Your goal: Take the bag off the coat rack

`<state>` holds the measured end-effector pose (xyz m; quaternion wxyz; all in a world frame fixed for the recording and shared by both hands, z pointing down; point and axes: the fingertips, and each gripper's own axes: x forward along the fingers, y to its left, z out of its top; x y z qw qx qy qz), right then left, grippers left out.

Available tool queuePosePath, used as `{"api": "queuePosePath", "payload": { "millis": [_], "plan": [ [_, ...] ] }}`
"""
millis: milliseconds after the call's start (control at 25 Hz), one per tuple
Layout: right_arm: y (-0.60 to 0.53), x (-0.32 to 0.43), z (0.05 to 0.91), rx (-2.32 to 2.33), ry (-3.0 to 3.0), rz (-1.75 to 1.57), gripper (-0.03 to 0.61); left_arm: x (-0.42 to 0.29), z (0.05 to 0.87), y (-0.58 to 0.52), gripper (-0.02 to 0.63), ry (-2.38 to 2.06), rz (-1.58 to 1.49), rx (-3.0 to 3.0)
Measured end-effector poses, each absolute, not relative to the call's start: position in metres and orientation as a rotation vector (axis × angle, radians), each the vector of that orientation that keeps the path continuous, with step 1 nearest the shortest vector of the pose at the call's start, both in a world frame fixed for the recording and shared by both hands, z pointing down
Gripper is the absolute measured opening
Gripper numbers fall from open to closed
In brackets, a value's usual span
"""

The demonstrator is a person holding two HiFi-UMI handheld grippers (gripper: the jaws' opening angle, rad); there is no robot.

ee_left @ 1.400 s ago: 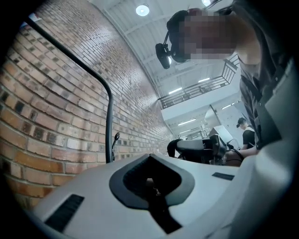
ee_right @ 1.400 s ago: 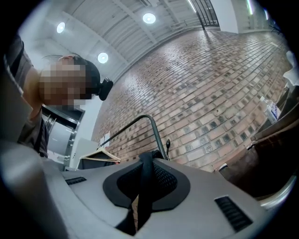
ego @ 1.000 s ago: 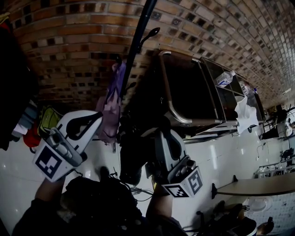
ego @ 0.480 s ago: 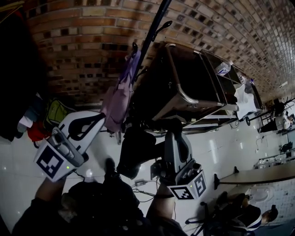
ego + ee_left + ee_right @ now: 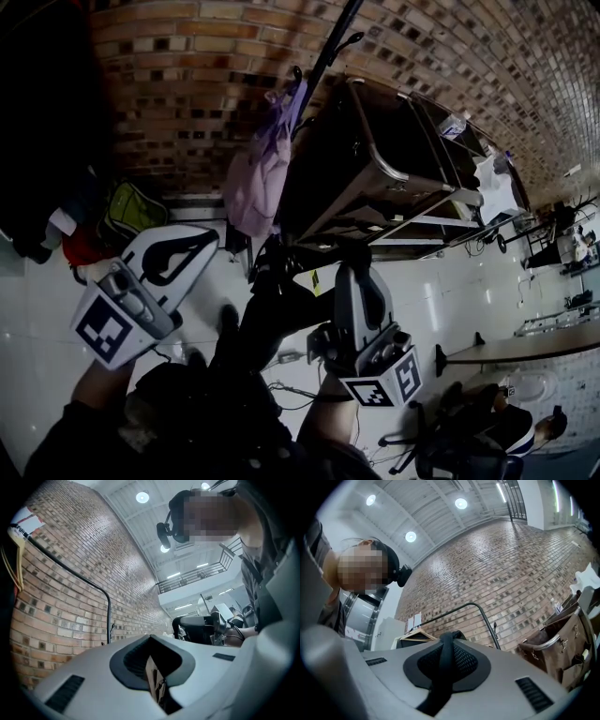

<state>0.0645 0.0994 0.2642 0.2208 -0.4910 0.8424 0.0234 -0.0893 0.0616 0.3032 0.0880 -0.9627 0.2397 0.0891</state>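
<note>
The black bag [image 5: 267, 319] hangs off the rack, below and in front of the coat rack pole [image 5: 330, 52]. Its black strap [image 5: 446, 665] runs between the jaws of my right gripper [image 5: 351, 267], which is shut on it. In the right gripper view the strap crosses the dark pads of the right gripper [image 5: 447, 641]. My left gripper [image 5: 199, 242] is held to the left of the bag, apart from it. In the left gripper view the jaws of the left gripper [image 5: 150, 641] are shut, with a thin brown scrap in the seam.
A purple bag [image 5: 261, 178] still hangs on the rack against the brick wall [image 5: 178, 84]. A dark metal-framed trolley [image 5: 375, 169] stands right of the pole. A green bag [image 5: 131, 211] lies at the wall's foot. A round table [image 5: 525, 352] is at the right.
In the head view the rack and purple bag have slid up and to the right. The black bag hangs farther from the pole. Both grippers kept their state.
</note>
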Motion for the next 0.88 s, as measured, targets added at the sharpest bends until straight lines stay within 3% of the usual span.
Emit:
{"api": "queuePosePath", "payload": {
  "millis": [440, 880],
  "plan": [
    [0.18, 0.033, 0.254, -1.399, 2.31, 0.071, 0.037, -0.117, 0.298, 0.132, 0.025, 0.671, 0.281, -2.895],
    [0.19, 0.016, 0.253, -1.358, 2.369, 0.05, 0.037, -0.117, 0.29, 0.144, 0.025, 0.673, 0.306, -2.898]
  ]
}}
